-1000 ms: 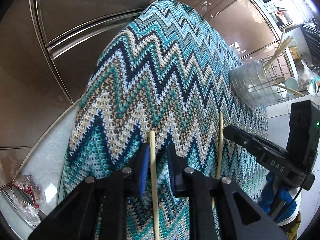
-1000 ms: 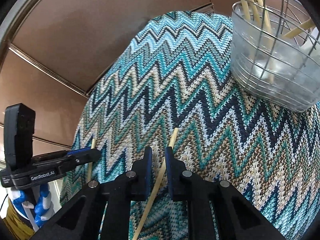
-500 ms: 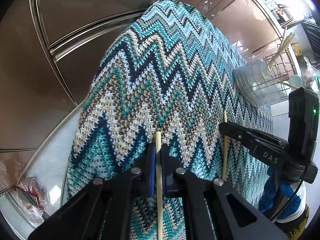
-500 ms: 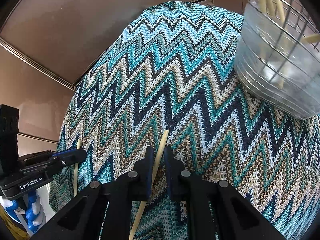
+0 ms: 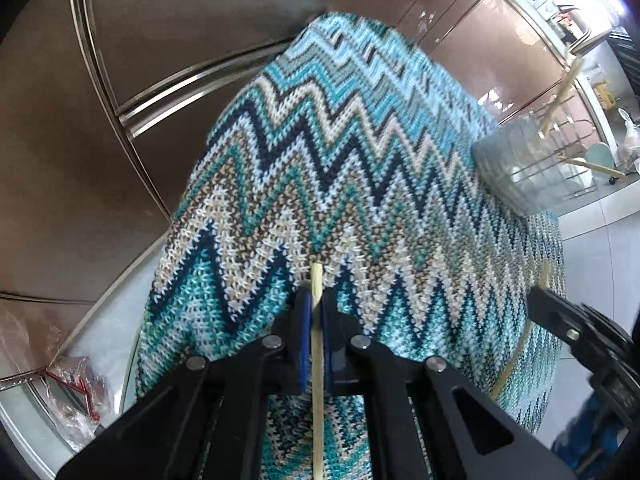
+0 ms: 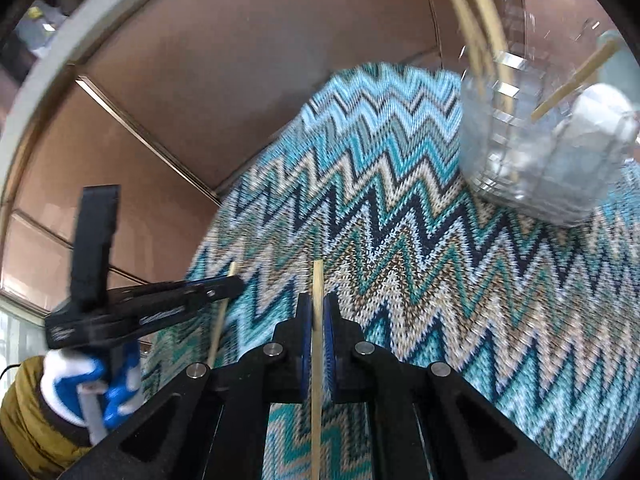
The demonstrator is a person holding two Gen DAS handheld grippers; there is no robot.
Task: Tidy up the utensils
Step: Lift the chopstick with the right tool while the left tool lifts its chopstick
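Gripping one wooden chopstick each, both tools are clamped narrow over the zigzag-knit cloth (image 5: 360, 184) that covers the worktop.

Left tool (image 5: 316, 312): the blue pads (image 5: 305, 320) press on both sides of the left chopstick (image 5: 317, 380). The stick runs straight along the tool's axis, its blunt tip projecting just past the pad ends (the lower end leaves the frame at the bottom edge). In the right wrist view this same tool (image 6: 236, 286) appears at the left, held by a hand in a blue-and-white glove (image 6: 100, 384) with an olive sleeve (image 6: 28, 412) behind it; its chopstick (image 6: 222, 312) slants down below the jaws.

Right tool (image 6: 318, 312): the pads (image 6: 330, 320) are closed on the right chopstick (image 6: 317, 360), which also lies along the tool's axis with its tip projecting ahead of the pads. In the left wrist view this tool (image 5: 538, 296) enters from the right edge, blurred, with its chopstick (image 5: 516, 356) hanging below it.

Wire utensil basket (image 6: 536, 152): it stands on the cloth at the far right, well apart from both tools, with a clear liner inside. Several chopsticks (image 6: 490, 28) already stand in it, leaning against the rim (one pokes out sideways through the wire). The basket is blurred in the right wrist view.

Brown glossy cabinet doors (image 5: 180, 20) with metal trim rise behind the worktop.
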